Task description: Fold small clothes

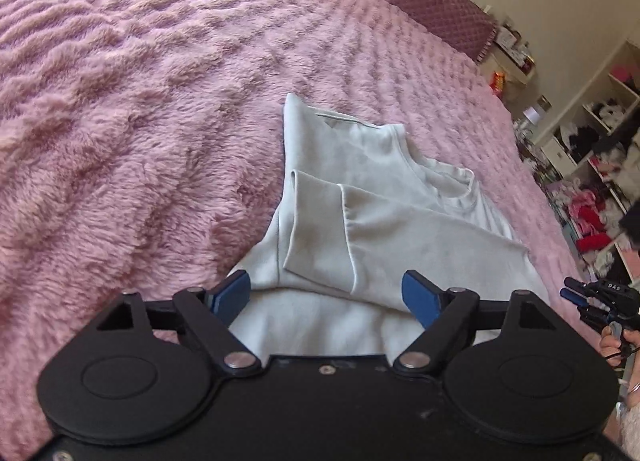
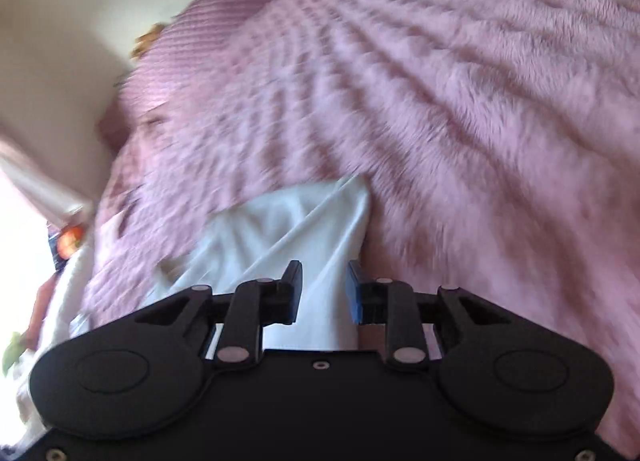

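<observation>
Two claws over pale top point(image 1: 360, 197) on bed point(image 1: 140, 121): left claw point(image 1: 326, 297) wide, empty; right claw point(image 2: 322, 291) part-open, gripped nothing. Risk: fuzzy blanket dragged folded sleeve loose.

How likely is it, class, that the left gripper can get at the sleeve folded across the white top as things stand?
Probably yes. The left gripper is wide open just short of the folded sleeve on the white top, with nothing lying between them.

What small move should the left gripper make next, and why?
Probably lower the left gripper onto the near hem of the shirt and close: its jaws stand wide open and empty, and the sleeves are already folded in.
</observation>
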Demonstrator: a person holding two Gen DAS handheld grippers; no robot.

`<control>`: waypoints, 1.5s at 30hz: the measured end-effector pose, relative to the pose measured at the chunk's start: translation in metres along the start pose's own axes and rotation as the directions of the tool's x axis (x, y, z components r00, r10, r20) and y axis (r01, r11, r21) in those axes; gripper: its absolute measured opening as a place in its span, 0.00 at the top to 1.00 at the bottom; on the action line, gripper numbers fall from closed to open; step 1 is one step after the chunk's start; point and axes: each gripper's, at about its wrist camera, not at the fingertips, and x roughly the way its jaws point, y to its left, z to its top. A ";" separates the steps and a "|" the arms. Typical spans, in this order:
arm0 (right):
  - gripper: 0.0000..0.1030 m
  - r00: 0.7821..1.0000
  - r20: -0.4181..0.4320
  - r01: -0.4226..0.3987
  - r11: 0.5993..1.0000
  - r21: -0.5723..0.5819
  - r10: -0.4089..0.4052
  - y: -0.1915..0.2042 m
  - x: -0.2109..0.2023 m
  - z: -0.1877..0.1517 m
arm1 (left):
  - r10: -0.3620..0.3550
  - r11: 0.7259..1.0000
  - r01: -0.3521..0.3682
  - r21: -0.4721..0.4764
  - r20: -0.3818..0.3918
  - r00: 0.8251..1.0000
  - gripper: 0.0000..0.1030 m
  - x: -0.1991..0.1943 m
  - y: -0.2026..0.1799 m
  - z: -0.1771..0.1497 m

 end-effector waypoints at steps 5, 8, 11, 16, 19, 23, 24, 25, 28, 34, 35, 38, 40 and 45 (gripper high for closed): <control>0.74 0.992 -0.105 -0.081 0.989 -0.122 0.068 0.012 -0.100 -0.054 | -0.020 0.998 0.023 0.065 -0.047 0.999 0.08 -0.073 0.014 -0.022; 0.52 0.983 -0.155 -0.122 0.982 -0.146 0.099 0.014 -0.151 -0.095 | -0.021 1.000 0.023 0.021 -0.074 0.997 0.04 -0.104 0.033 -0.050; 0.47 0.970 -0.208 -0.149 0.984 -0.094 0.127 0.006 -0.181 -0.134 | -0.055 0.992 0.040 -0.120 -0.122 0.991 0.04 -0.120 0.062 -0.088; 0.47 0.962 -0.261 -0.100 0.994 -0.037 0.087 -0.017 -0.205 -0.188 | -0.130 0.952 0.063 -0.300 -0.212 0.969 0.05 -0.117 0.091 -0.141; 0.46 0.948 -0.301 -0.110 0.994 0.007 0.107 -0.026 -0.205 -0.207 | -0.199 0.927 0.095 -0.362 -0.263 0.944 0.05 -0.109 0.101 -0.159; 0.46 0.936 -0.327 -0.113 0.992 0.062 0.127 -0.033 -0.195 -0.223 | -0.254 0.911 0.127 -0.393 -0.289 0.923 0.04 -0.108 0.109 -0.166; 0.45 0.929 -0.340 -0.120 0.989 0.091 0.144 -0.035 -0.190 -0.227 | -0.274 0.901 0.137 -0.412 -0.292 0.916 0.04 -0.108 0.111 -0.166; 0.45 0.927 -0.345 -0.115 0.988 0.104 0.144 -0.037 -0.186 -0.230 | -0.302 0.887 0.152 -0.435 -0.299 0.905 0.04 -0.107 0.112 -0.166; 0.45 0.927 -0.345 -0.107 0.986 0.130 0.147 -0.040 -0.178 -0.240 | -0.318 0.879 0.154 -0.451 -0.313 0.895 0.04 -0.108 0.114 -0.166; 0.51 0.934 -0.346 -0.076 0.995 0.059 0.092 -0.036 -0.185 -0.238 | -0.323 0.884 0.154 -0.441 -0.340 0.883 0.04 -0.111 0.112 -0.154; 0.51 0.932 -0.350 -0.076 0.994 0.075 0.097 -0.040 -0.184 -0.237 | -0.329 0.880 0.158 -0.449 -0.334 0.883 0.04 -0.110 0.113 -0.153; 0.48 0.924 -0.359 -0.092 0.989 0.117 0.129 -0.041 -0.177 -0.238 | -0.374 0.858 0.199 -0.475 -0.309 0.875 0.04 -0.106 0.113 -0.154; 0.45 0.911 -0.382 -0.122 0.987 0.106 0.153 -0.032 -0.170 -0.241 | -0.387 0.861 0.211 -0.463 -0.325 0.863 0.04 -0.099 0.104 -0.159; 0.43 0.901 -0.409 -0.144 0.989 0.041 0.148 -0.020 -0.163 -0.248 | -0.297 0.928 0.175 -0.329 -0.370 0.880 0.17 -0.095 0.081 -0.163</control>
